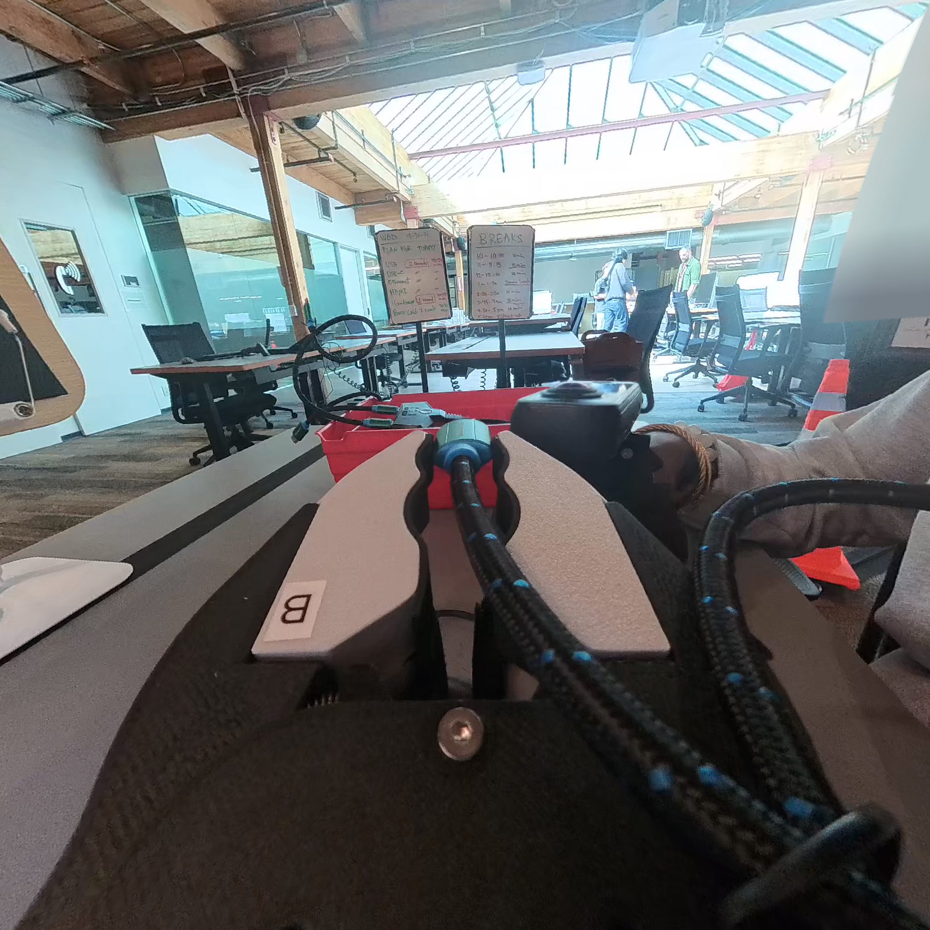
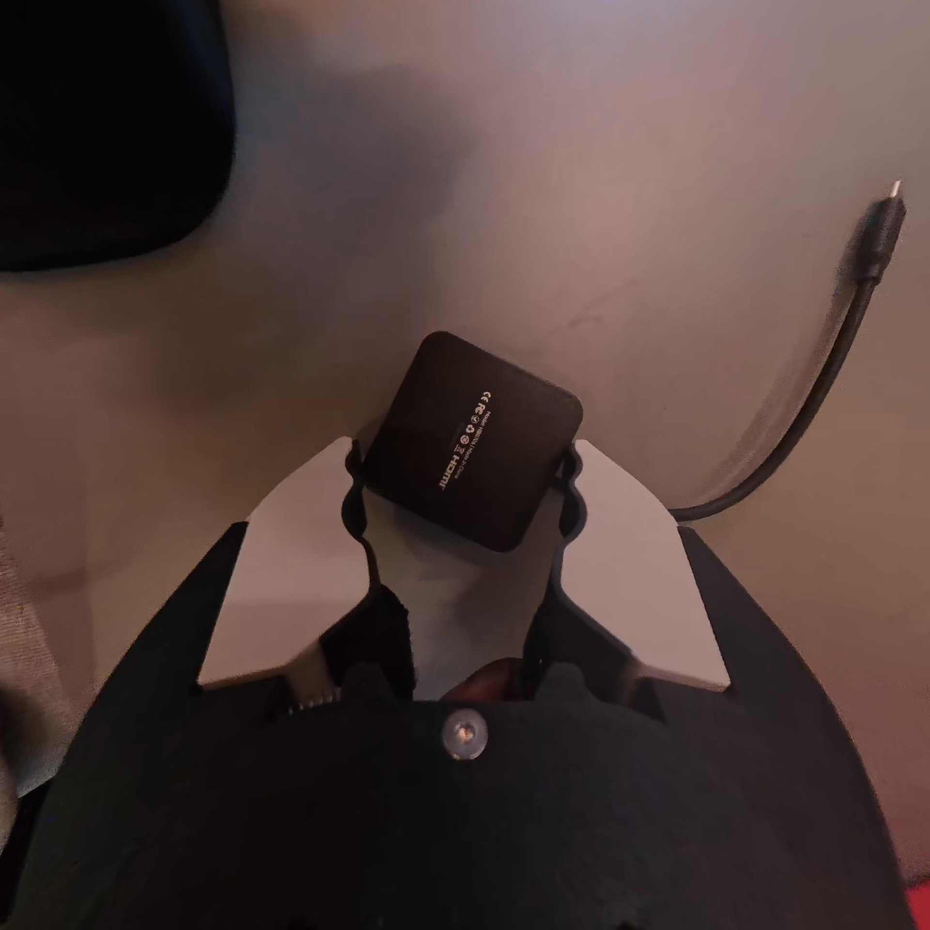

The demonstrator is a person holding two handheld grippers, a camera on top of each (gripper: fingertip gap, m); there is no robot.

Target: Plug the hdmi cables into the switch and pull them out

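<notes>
While the left gripper (image 1: 461, 448) is closed on the teal and blue plug (image 1: 461, 437) of a braided HDMI cable (image 1: 528, 578), that cable runs back between the two fingers and loops away to the gripper's right. The plug points forward and no port is visible in front of it, so I judge it is not plugged in at this moment.

Just beyond the fingertips stands a red bin (image 1: 362, 443), and more cable plugs (image 1: 402, 415) lie in it or on its rim. To the right of the fingertips, a little farther, the other handheld device (image 1: 573, 422) is seen, with a person's sleeve (image 1: 805, 463) behind it.

The right gripper (image 2: 461, 470) clamps the small black switch (image 2: 473, 443) by its two sides, above the grey table (image 2: 553, 201). The switch is turned diagonally between the fingers. From the gripper's right side a thin black cord (image 2: 830, 362) curves forward on the table and ends loose.

No cable is seen in the switch, so as far as I can judge, the insertions and the pulling out are left to do.
</notes>
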